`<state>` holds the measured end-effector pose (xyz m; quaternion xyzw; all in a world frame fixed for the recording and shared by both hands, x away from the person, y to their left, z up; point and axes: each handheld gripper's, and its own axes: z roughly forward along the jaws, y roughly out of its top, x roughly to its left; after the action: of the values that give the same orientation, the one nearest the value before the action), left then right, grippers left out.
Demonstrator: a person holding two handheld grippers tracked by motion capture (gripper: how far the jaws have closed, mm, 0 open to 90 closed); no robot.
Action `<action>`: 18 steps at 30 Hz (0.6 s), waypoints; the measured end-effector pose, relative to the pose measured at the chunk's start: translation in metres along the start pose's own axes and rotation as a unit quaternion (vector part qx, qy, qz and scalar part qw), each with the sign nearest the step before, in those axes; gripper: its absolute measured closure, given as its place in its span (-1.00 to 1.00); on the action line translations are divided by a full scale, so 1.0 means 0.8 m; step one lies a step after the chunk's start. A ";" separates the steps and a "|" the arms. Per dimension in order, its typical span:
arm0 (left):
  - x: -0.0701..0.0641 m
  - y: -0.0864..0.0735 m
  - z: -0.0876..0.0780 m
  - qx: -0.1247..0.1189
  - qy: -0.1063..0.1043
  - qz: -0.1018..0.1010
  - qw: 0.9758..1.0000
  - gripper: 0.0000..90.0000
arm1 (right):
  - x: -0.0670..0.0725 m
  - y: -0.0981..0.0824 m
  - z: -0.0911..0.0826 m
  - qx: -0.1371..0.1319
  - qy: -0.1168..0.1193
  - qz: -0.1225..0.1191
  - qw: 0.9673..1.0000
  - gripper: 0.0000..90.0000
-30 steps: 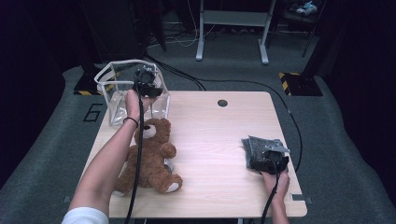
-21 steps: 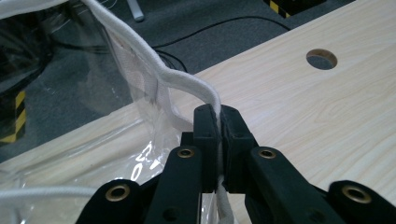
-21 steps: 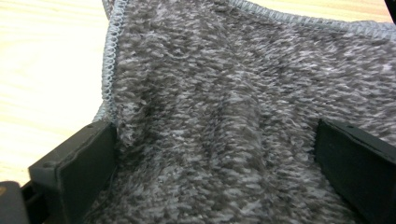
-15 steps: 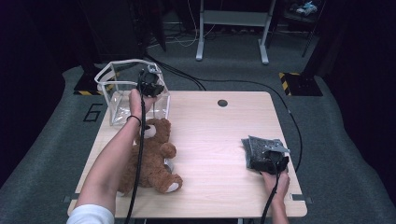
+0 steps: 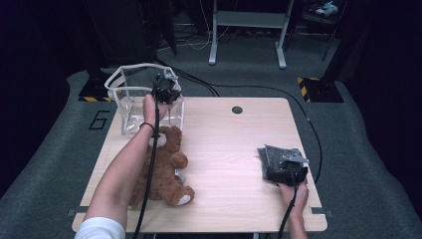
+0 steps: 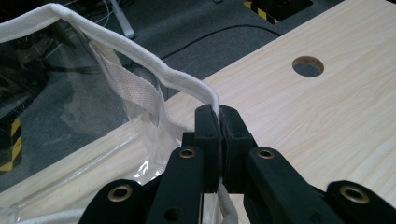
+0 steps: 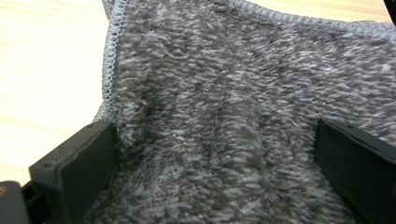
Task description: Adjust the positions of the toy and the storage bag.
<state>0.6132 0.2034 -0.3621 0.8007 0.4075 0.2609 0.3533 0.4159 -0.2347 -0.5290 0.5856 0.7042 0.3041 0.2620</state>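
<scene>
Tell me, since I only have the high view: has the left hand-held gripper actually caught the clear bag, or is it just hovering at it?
Observer: Caught. In the left gripper view, the left hand-held gripper is shut on the white fabric rim of the clear bag. The rim runs through between the pads.
Operator: And the right one, is it gripping the grey cloth?
Observer: No. In the right gripper view, the right hand-held gripper stands wide open, with the grey cloth lying between its jaws.
Operator: Is the cloth flat there?
Observer: Not quite. A soft ridge rises between the jaws, and a stitched hem shows along the cloth's edge.
</scene>
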 end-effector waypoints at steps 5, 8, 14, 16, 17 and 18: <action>-0.010 0.008 0.005 -0.003 -0.011 -0.001 1.000 0.93 | 0.000 0.000 0.000 0.000 0.000 0.000 1.000 -0.98; -0.019 0.013 0.008 -0.006 -0.019 0.006 1.000 0.93 | 0.000 0.000 0.000 0.000 0.000 0.001 1.000 -0.98; -0.042 0.021 0.014 -0.008 -0.039 0.020 0.999 0.93 | 0.000 0.000 0.000 -0.001 0.000 0.001 1.000 -0.98; -0.050 0.023 0.015 -0.010 -0.045 0.025 0.999 0.93 | 0.000 0.000 0.000 -0.001 0.000 0.001 1.000 -0.98; -0.055 0.024 0.016 -0.012 -0.048 0.025 0.998 0.93 | 0.000 0.000 0.000 -0.001 0.000 0.001 1.000 -0.98; -0.058 0.025 0.016 -0.013 -0.052 0.028 0.998 0.93 | 0.000 0.000 0.000 -0.001 0.000 0.001 1.000 -0.98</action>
<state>0.6071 0.1513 -0.3606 0.8197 0.3623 0.2340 0.3768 0.4156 -0.2346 -0.5289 0.5861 0.7034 0.3046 0.2624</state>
